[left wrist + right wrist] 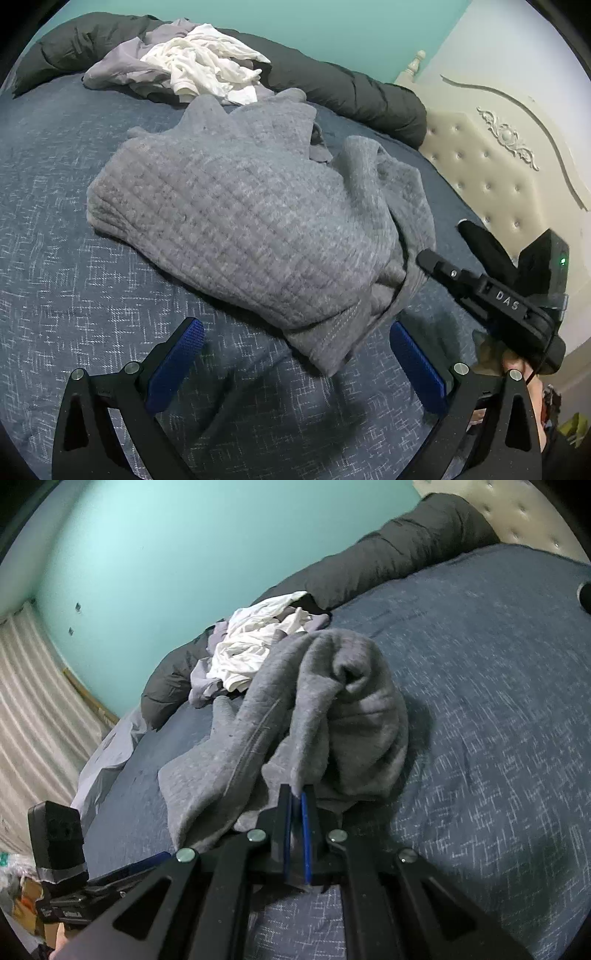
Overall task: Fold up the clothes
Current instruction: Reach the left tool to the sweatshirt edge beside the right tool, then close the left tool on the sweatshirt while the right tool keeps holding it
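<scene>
1. Right tool [297, 801] is clamped on an edge of the grey fleece garment [243, 206], its blue pads pressed together with cloth pinched between them; the fabric rises in a bunched ridge from that pinch.
2. Left tool [295, 354] stands with its pads wide apart and nothing between them, just short of the garment's near hem.
3. Garment lies crumpled in the middle of the blue bed cover [74, 295]; beyond the garment, against a dark duvet roll [332, 85], sits a heap of white and lilac clothes [207, 70].
4. Judgement: the held edge needs a second grip on the same hem, then even tension to spread the cloth flat before any fold.
5. Not determinable: which part of the garment is held, sleeve or hem; the underside layers are hidden; the right-wrist view is blurred.
</scene>
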A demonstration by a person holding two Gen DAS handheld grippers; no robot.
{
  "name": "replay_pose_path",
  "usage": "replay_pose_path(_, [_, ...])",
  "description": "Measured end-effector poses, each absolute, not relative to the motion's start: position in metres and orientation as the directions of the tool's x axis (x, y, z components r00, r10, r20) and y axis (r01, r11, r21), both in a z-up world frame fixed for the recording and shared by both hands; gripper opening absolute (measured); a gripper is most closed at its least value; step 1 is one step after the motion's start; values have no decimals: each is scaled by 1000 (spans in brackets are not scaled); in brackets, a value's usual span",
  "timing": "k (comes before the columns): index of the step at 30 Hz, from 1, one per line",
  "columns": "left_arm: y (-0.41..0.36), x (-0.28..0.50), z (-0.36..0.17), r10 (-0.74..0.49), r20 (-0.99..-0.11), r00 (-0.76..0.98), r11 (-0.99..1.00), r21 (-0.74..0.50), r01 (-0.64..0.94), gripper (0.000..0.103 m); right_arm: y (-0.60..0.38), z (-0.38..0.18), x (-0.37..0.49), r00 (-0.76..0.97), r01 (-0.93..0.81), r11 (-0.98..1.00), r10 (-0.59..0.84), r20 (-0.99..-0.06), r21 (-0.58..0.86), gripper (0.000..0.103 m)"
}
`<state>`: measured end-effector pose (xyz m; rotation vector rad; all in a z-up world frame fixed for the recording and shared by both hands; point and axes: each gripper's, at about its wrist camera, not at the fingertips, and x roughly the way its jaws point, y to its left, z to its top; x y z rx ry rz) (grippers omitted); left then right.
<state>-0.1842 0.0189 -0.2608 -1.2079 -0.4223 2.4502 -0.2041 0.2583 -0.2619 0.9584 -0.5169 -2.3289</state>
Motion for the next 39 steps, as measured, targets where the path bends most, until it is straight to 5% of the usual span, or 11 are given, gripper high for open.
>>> replay_pose_path(3, [22, -183, -263, 462, -691, -556, -882, -423, -207, 102, 257, -263, -205, -586, 353, -763, -632, -508, 542, 4])
replay_pose_path(8, [29, -183, -266, 460, -693, -556, -886, -400, -234, 71, 254, -267, -206, -576, 348, -760, -635, -514, 549, 4])
replay_pose_path(10, [31, -184, -268, 462, -696, -549, -885, -402, -236, 70, 253, -267, -205, -576, 349, -759, -636, -513, 550, 4])
replay_pose_path(14, [40, -182, -269, 487, -696, -528, -873, -409, -266, 48, 253, -267, -206, -574, 348, -758, -637, -514, 551, 4])
replay_pose_path(21, [56, -181, -270, 469, -715, -518, -883, -360, -303, 46, 253, -268, -206, -571, 351, -759, -638, -517, 549, 4])
replay_pose_path(26, [59, -190, -281, 460, -735, -497, -886, -348, -306, 19, 252, -269, -206, -570, 353, -759, -638, -518, 547, 4])
replay_pose_path(30, [46, -192, -277, 456, -718, -526, -890, -355, -287, 9, 250, -270, -206, -561, 352, -760, -638, -527, 546, 4])
replay_pose_path(39, [-35, -179, -229, 354, -617, -703, -918, -372, -136, 5, 239, -274, -208, -530, 346, -764, -638, -558, 545, 4])
